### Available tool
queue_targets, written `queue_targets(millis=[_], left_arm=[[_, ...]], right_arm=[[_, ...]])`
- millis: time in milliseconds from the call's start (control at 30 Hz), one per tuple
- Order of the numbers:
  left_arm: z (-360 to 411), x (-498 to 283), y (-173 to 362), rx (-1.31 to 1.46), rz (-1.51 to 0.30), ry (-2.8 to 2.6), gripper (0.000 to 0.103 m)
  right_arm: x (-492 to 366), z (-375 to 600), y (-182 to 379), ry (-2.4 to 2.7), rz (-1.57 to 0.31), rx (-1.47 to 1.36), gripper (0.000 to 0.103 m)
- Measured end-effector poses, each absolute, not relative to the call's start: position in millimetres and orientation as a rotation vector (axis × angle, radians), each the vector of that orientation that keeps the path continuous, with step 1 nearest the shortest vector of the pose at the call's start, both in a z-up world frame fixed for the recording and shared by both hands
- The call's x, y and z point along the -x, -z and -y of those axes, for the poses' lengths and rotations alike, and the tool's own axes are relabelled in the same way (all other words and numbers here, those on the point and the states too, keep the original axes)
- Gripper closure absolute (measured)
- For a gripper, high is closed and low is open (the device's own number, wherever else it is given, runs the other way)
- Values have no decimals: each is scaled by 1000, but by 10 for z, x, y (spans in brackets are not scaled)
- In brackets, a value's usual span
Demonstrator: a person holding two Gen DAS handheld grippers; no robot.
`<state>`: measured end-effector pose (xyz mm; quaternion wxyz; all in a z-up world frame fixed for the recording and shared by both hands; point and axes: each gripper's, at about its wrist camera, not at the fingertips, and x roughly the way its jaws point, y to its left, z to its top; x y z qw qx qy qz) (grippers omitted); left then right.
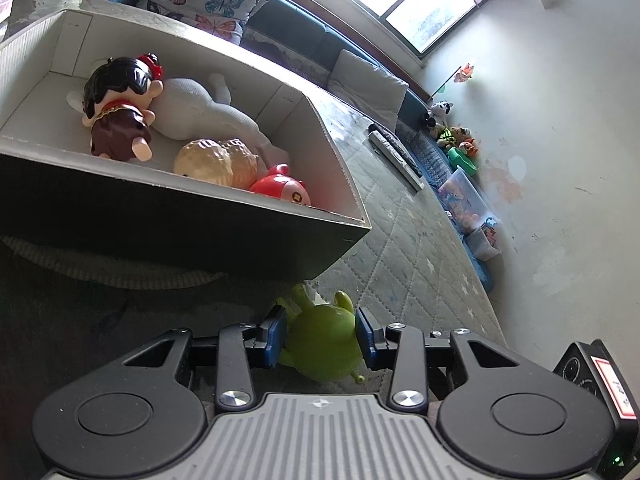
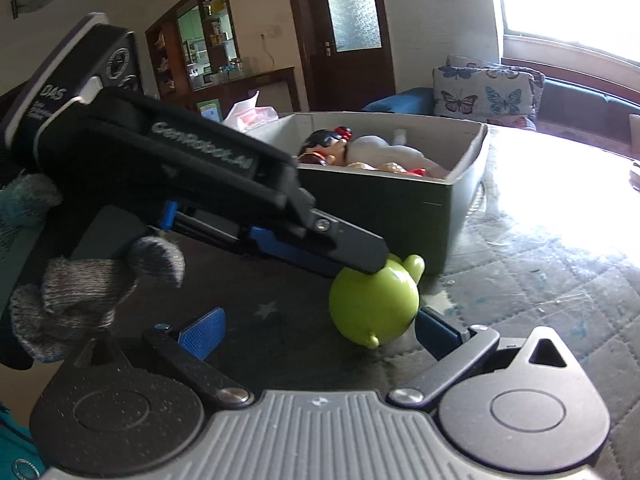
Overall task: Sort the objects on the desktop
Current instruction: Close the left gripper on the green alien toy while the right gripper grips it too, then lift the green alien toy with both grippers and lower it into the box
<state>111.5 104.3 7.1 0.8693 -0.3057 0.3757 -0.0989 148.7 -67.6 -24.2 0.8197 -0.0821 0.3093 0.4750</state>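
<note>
A green alien toy (image 1: 320,338) lies on the quilted table cover just in front of the grey cardboard box (image 1: 180,216). My left gripper (image 1: 320,336) is shut on the green toy, one blue pad on each side of its body. In the right wrist view the same toy (image 2: 374,306) shows with the left gripper's fingers (image 2: 352,246) over it. My right gripper (image 2: 316,330) is open and empty, its pads wide apart, just before the toy. The box (image 2: 384,204) holds a dark-haired doll (image 1: 116,116), a white plush (image 1: 192,112), a tan toy (image 1: 216,162) and a red toy (image 1: 282,190).
Remote controls (image 1: 396,152) lie on the table beyond the box. Toys and plastic bins (image 1: 466,196) line the wall at the right. A sofa with butterfly cushions (image 2: 484,88) stands behind the table. A gloved hand (image 2: 80,292) holds the left gripper.
</note>
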Motion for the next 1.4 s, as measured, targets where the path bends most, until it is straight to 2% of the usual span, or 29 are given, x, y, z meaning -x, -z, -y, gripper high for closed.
queue_targets(millis=[200,300,667,933,1133,1400], left_arm=[[-1076,-1153,-43,669,-798,213,62],[-1082,-1191,-38,676,-805,213,62],[-1121,-1242,-22,697,-807,198,62],[-1112,-1278,12,729,-827,196,61],[-1073,-1257,41,738,-840,211,60],[-1038,-1207,2,708,-831,219,62]], right_arm=[[-1547,691,244,-964,-674,135,1],[-1667,713,273,-903,-700,91,7],[-1777,779,299,-867,-726,56,18],[-1726,766,275,-876,-727,40,43],[-1713,774,257,-861,-728,37,54],[-1656,761,246,-858,-726,52,54]])
